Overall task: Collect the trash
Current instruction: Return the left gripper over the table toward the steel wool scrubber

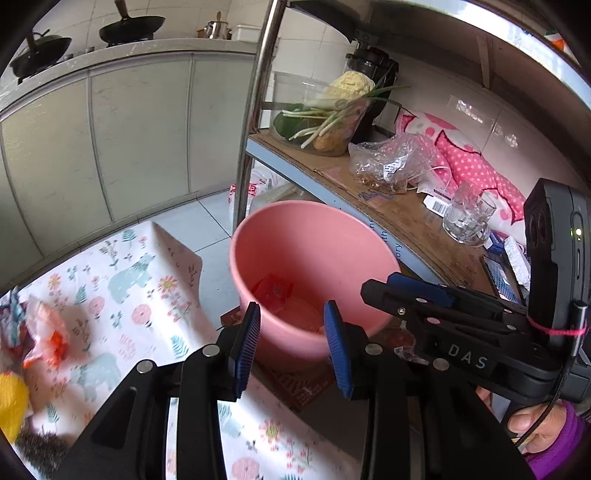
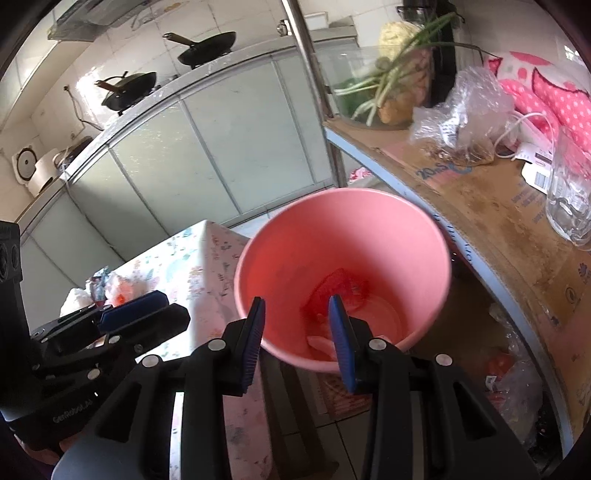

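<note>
A home kitchen: woks [image 1: 131,27] on a stove, tiled walls, cabinet doors [image 1: 140,136], vegetables [image 1: 325,110] on a shelf.

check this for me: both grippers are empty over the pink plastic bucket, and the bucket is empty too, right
Not quite. The pink plastic bucket isn't empty: the right wrist view shows a red wrapper and pale scraps at its bottom. The left gripper and right gripper are indeed empty.
</note>
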